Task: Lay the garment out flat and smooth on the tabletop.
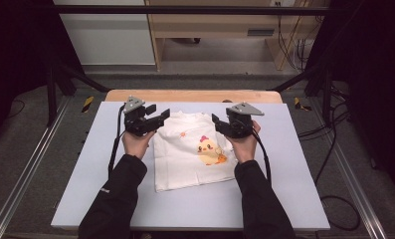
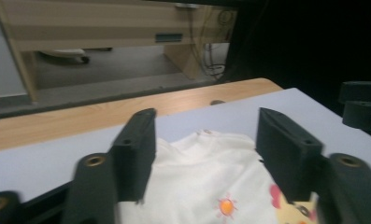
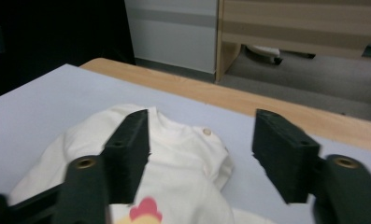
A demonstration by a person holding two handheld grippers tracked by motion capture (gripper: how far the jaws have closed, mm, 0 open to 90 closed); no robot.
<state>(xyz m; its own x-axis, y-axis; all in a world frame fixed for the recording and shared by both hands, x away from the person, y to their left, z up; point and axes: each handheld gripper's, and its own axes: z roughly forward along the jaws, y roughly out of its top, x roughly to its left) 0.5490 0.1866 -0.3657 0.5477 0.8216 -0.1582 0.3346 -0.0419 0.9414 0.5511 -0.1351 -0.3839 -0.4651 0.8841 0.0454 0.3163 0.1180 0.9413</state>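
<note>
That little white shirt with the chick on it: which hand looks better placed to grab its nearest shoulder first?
Probably the left. The left gripper hangs open right over the shirt at its shoulder edge, fabric showing between its fingers. The right gripper is open too and about as near, so the edge is slight.

My sleeves: black, long, reaching to the wrists; a small pale mark on the left one.
My left gripper: black body, grey three-cornered plate on top, black cable trailing along my forearm.
My right gripper: same black build, grey plate, black cable.
My fingers: blocky matt black pads, brass-ringed screw holes behind.
</note>
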